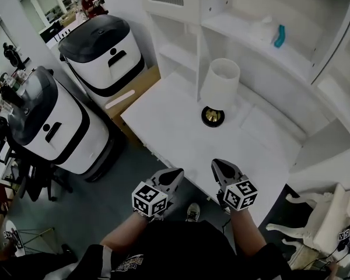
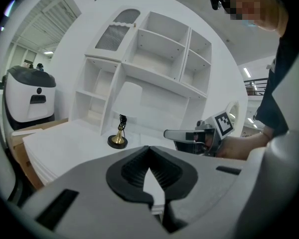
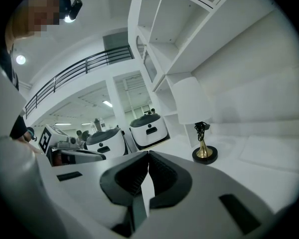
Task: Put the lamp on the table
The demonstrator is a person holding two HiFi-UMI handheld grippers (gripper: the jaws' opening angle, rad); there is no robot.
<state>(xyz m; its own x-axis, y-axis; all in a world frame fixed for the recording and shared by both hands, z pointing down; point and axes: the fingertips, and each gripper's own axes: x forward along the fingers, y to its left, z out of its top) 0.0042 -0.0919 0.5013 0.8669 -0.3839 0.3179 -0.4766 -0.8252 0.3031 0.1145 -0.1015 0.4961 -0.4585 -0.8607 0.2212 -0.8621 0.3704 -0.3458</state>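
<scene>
Nearest the lens, the left gripper has its jaws closed tip to tip, with nothing between them. The right gripper shows the same: jaws together, empty. From the head view we place both grippers side by side, close to the person's body, at the near edge of the white table and pointing toward the shelving.

Further out, well apart from either gripper, the lamp stands upright on the table. Its round dark and brass base sits flat on the tabletop, with the white shade above it. It is just in front of the white shelf unit.

To the left of the table stand two white machines with black tops.

We judge the placing step complete, since the lamp rests on the table and neither gripper holds it. No further handling appears necessary. Any next move calls only for keeping both grippers clear of the shade, which we expect to tip easily if nudged.
</scene>
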